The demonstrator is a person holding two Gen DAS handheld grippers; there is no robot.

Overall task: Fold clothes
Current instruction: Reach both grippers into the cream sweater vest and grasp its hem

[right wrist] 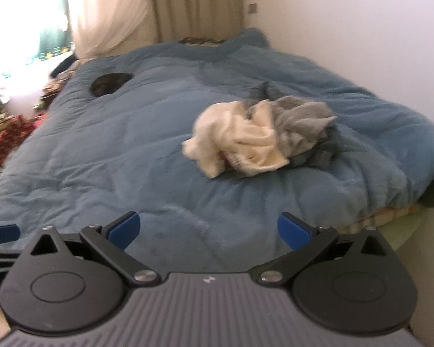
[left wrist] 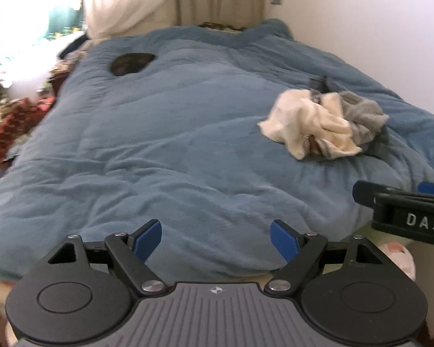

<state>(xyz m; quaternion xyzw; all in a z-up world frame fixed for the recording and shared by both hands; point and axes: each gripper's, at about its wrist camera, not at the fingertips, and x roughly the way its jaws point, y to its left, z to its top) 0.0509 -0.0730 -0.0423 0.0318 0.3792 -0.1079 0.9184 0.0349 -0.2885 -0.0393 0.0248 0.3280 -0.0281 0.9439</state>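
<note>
A crumpled pile of clothes lies on the right side of the bed: a cream garment in front, a grey garment behind it, and a darker piece under them. My left gripper is open and empty over the near edge of the bed. My right gripper is open and empty, also at the near edge, well short of the pile. The right gripper's side shows at the right edge of the left wrist view.
The bed is covered by a rumpled blue duvet. A dark round object lies far left on it. A white wall runs along the right side. Curtains and a bright window stand behind; red patterned fabric lies left.
</note>
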